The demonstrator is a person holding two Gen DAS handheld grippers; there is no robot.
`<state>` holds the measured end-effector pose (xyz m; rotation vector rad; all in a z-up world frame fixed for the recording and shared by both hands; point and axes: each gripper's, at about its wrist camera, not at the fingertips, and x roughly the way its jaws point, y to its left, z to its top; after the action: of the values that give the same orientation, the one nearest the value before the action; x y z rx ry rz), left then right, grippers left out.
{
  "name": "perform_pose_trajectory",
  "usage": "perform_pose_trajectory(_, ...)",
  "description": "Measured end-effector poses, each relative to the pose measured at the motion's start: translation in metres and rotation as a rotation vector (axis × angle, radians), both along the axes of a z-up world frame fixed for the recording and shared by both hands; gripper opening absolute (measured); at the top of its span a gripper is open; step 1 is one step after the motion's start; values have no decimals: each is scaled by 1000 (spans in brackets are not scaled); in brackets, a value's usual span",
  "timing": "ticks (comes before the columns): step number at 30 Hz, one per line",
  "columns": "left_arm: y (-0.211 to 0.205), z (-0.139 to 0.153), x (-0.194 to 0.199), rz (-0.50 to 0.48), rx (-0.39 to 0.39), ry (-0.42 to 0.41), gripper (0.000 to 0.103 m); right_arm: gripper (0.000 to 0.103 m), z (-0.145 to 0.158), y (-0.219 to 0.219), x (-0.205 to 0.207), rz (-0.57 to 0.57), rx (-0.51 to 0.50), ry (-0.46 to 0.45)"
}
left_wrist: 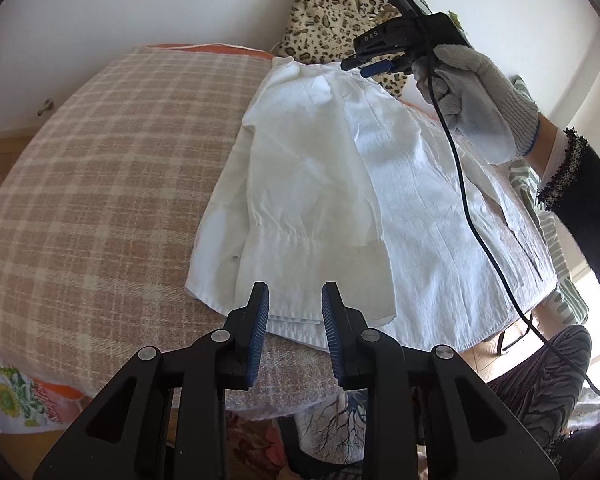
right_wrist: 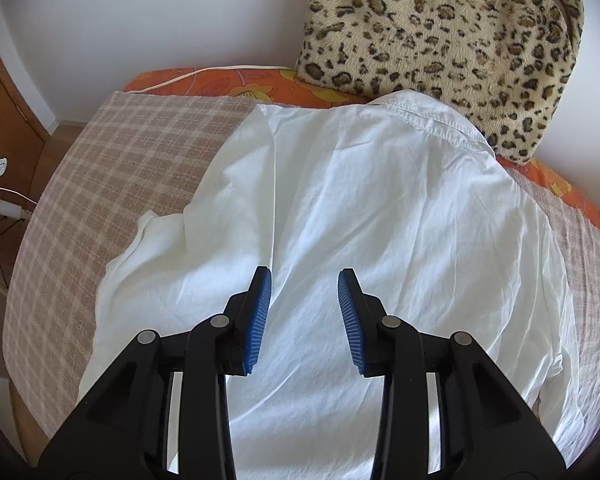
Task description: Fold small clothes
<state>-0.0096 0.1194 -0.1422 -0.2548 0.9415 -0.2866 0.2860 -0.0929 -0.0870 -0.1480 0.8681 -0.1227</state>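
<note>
- White shirt (right_wrist: 380, 208) lies spread on the checked blanket (left_wrist: 100, 168) that covers the surface; collar end toward the wall, hem end toward me.
- One side of the shirt is folded inward, sleeve lying over the body, seen from my left wrist view.
- Left fingers (left_wrist: 295, 332) stand apart with nothing between the blue pads; they hover just over the near hem edge of the shirt, no grip.
- Right fingers (right_wrist: 305, 320) also stand apart, empty, above the middle of the shirt's back. No cloth caught between the pads.
- From the left view, my right hand (left_wrist: 480, 108) in a grey glove holds its tool near the collar end, a black cable (left_wrist: 472, 208) hanging across the shirt.
- Leopard-print cushion (right_wrist: 440, 40) leans against the white wall just behind the collar.
- Orange flowered cloth (right_wrist: 228, 80) shows under the far edge of the blanket.
</note>
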Motion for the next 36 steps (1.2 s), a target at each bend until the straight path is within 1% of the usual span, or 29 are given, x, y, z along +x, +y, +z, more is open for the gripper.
perform_pose_trajectory(3, 1, -10, 10, 20, 5, 36, 26, 37, 8, 21, -1, 75, 27, -16)
perform_pose_trajectory(6, -3, -11, 13, 8, 15, 37, 26, 37, -2, 44, 11, 121, 47, 20)
perform_pose_trajectory(11, -7, -16, 14, 6, 19, 45, 26, 37, -29, 67, 32, 113, 121, 88)
perform_pose_trajectory(16, -7, -16, 13, -5, 17, 39, 25, 40, -45, 78, 54, 49, 86, 129)
perform_pose_trajectory(17, -7, -16, 13, -9, 24, 37, 24, 41, -46, 78, 57, 45, 93, 131)
perform_pose_trajectory(18, -9, -16, 13, -8, 36, 33, 19, 41, -46, 78, 59, 45, 103, 133)
perform_pose_trajectory(19, -10, -17, 14, -8, 49, 30, 15, 41, -46, 79, 60, 50, 112, 134)
perform_pose_trajectory(21, -10, -18, 14, -6, 60, 25, 5, 42, -47, 85, 63, 62, 90, 136)
perform_pose_trajectory(23, -7, -18, 14, 1, 48, 24, 2, 43, -50, 89, 67, 60, 54, 137)
perform_pose_trajectory(26, -1, -18, 12, 16, 46, 14, 1, 43, -55, 88, 74, 38, 38, 139)
perform_pose_trajectory(28, 2, -13, 8, 24, 56, -21, 1, 43, -58, 84, 76, 27, 46, 141)
perform_pose_trajectory(29, 2, -11, 8, 30, 67, -33, 3, 43, -59, 83, 76, 25, 48, 142)
perform_pose_trajectory(31, 3, -9, 10, 28, 78, -24, 18, 43, -59, 82, 76, 29, 51, 140)
perform_pose_trajectory(32, 2, -11, 12, 31, 81, -17, 35, 43, -59, 82, 75, 30, 48, 140)
perform_pose_trajectory(33, 1, -12, 15, 35, 84, -10, 41, 43, -59, 82, 75, 29, 48, 140)
perform_pose_trajectory(35, -3, -17, 20, 34, 110, 15, 40, 43, -59, 82, 75, 29, 49, 139)
perform_pose_trajectory(36, -6, -18, 19, 30, 128, 1, 39, 43, -59, 83, 75, 28, 48, 139)
